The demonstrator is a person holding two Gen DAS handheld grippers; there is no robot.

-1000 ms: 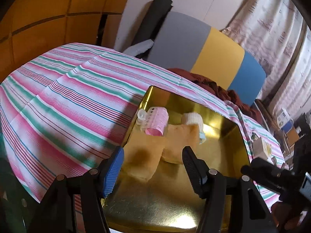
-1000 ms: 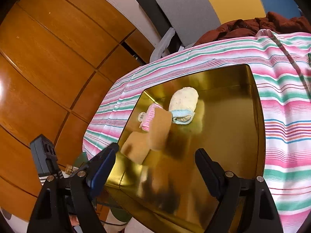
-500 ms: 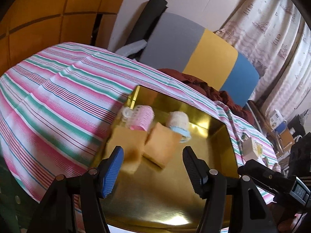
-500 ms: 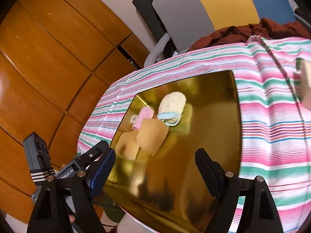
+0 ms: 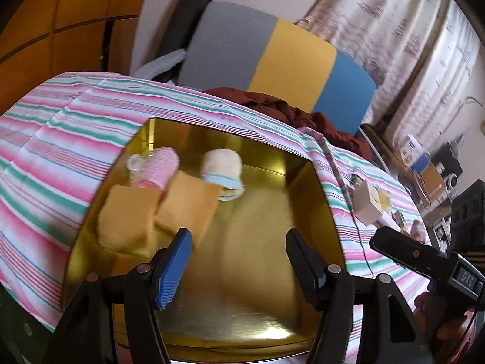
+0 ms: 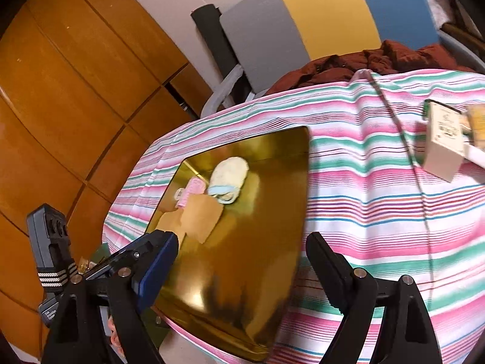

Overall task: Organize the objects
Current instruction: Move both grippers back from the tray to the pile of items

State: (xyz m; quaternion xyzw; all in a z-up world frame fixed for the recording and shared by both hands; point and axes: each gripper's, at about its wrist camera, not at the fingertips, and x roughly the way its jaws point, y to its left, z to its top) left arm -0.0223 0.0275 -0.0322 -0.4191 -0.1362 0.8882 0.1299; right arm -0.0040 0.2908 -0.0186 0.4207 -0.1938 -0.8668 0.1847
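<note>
On the table, left wrist view: a gold tray [image 5: 266, 288] sits on a pink, green and white striped cloth [image 5: 54, 139]. In the tray's far-left part lie two folded tan cloths [image 5: 182, 209], a pink rolled cloth [image 5: 157, 166] and a cream rolled cloth with a blue edge [image 5: 222, 170], close together and partly touching. The left gripper [image 5: 238, 251] hangs above the tray's near half, fingers spread apart, nothing between them. A small white box [image 5: 368, 206] stands on the striped cloth to the tray's right; the right gripper's body shows at the frame's right edge.

Right wrist view: the right gripper [image 6: 241, 256] hovers over the tray's near edge, fingers released and empty. The rolled cloths and tan cloths lie in the tray's far corner. The white box stands well apart at the right.
</note>
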